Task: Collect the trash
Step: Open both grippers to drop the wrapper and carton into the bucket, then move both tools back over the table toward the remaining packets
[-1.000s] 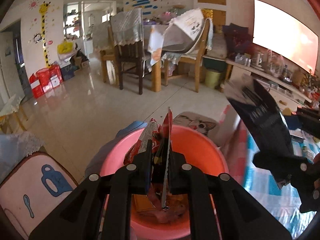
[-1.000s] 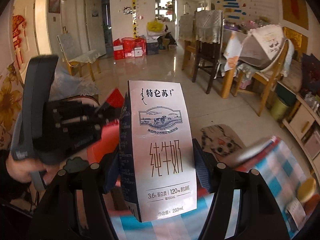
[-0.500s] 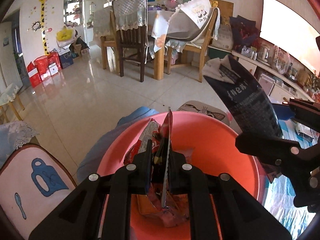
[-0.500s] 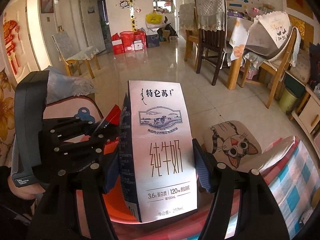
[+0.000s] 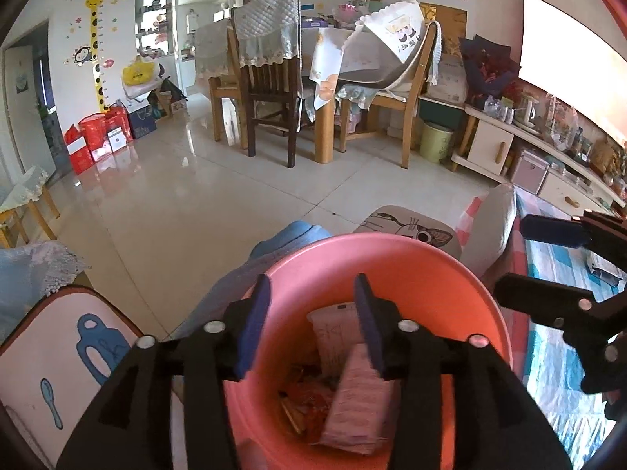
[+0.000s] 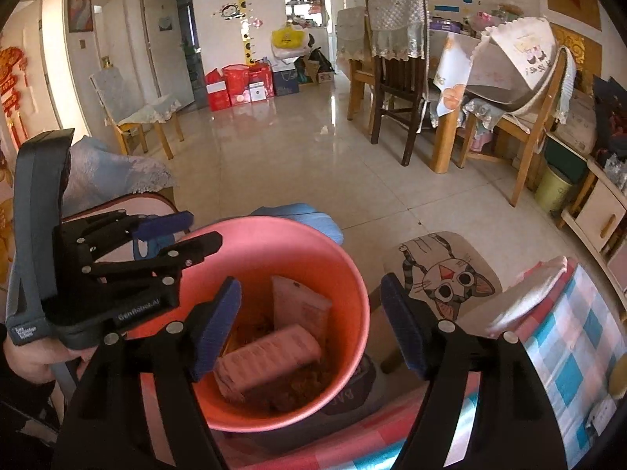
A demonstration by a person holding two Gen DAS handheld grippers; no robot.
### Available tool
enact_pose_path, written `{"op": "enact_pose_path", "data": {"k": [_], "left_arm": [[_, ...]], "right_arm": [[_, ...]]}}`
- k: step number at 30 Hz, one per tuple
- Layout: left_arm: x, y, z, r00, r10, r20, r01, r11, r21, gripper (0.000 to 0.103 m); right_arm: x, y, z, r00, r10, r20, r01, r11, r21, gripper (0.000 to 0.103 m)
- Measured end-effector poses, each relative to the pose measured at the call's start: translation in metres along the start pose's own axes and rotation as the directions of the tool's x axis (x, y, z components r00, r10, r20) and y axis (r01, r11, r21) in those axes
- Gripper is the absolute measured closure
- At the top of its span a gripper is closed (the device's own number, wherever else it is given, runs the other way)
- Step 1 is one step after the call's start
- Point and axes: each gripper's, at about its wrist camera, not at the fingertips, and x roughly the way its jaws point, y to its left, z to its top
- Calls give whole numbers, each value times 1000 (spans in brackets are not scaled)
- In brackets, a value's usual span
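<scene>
The left tool (image 5: pixel 311 323) hangs over the bin (image 5: pixel 450 270) with its jaws about half apart and nothing between them; they have just been opening. The right tool (image 6: pixel 313 329) stands wider, also empty, its jaws having just spread further.

The carton (image 6: pixel 270 356) lies on its side in the bin's bottom, with a pale packet (image 6: pixel 299 307) leaning at its 12 o'clock and red wrappers (image 5: pixel 309 395) underneath.

In the right view the left tool sits at the bin's 9 o'clock, close over the rim, and in the left view the right tool is at 3 o'clock, just outside it. The two are near each other, so lifting both away together could knock them.

A low pull-back could catch the rim and tip the bin, which looks light, spilling the trash onto the floor. The checked desk (image 6: pixel 568 368) lies at the bin's 4 o'clock; more litter seems to wait there, though it is too blurred to name.
</scene>
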Motion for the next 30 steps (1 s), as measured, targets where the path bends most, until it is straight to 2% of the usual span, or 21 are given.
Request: {"op": "enact_pose_path", "data": {"k": [4, 7, 8, 10, 13, 16, 18, 21, 22, 25, 27, 28, 30], "left_arm": [[-13, -19, -2, 1000, -27, -1, 27, 1000, 7, 35], [-28, -52, -5, 999, -37, 21, 36, 998, 44, 11], [-32, -63, -5, 999, -45, 25, 44, 998, 53, 8], [-39, -93, -8, 996, -87, 12, 86, 993, 83, 7], [-44, -147, -12, 983, -181, -41, 185, 975, 126, 6], [-46, -204, -17, 965, -253, -69, 261, 954, 149, 5], [-45, -252, -18, 954, -292, -70, 301, 930, 212, 5], [-41, -318, -19, 929, -364, -69, 366, 871, 328, 5], [-38, -346, -18, 913, -403, -69, 398, 836, 377, 5], [-28, -410, -15, 891, -450, -63, 416, 751, 514, 5], [-15, -460, -19, 891, -451, -44, 371, 670, 643, 5], [-10, -473, -20, 893, -448, -42, 357, 648, 673, 5], [4, -507, -23, 894, -447, -47, 330, 581, 744, 5]], "right_arm": [[-29, -15, -21, 1000, -15, 24, 14, 998, 64, 25], [-62, -32, -52, 997, -67, 47, 60, 987, 149, 19], [-77, -39, -67, 995, -82, 54, 71, 981, 180, 18], [-108, -54, -100, 990, -133, 44, 121, 971, 205, 13], [-155, -80, -148, 975, -219, 20, 209, 950, 233, 11], [-203, -112, -198, 953, -302, -13, 294, 917, 270, 10], [-228, -131, -224, 940, -339, -34, 334, 899, 285, 9], [-266, -161, -262, 915, -399, -66, 399, 867, 299, 8], [-276, -168, -273, 909, -411, -71, 413, 859, 302, 8], [-299, -197, -301, 890, -445, -96, 453, 841, 297, 8], [-305, -210, -314, 880, -460, -114, 473, 836, 277, 7], [-307, -217, -320, 879, -461, -122, 476, 838, 265, 7], [-304, -227, -323, 880, -455, -135, 475, 846, 244, 7]]}}
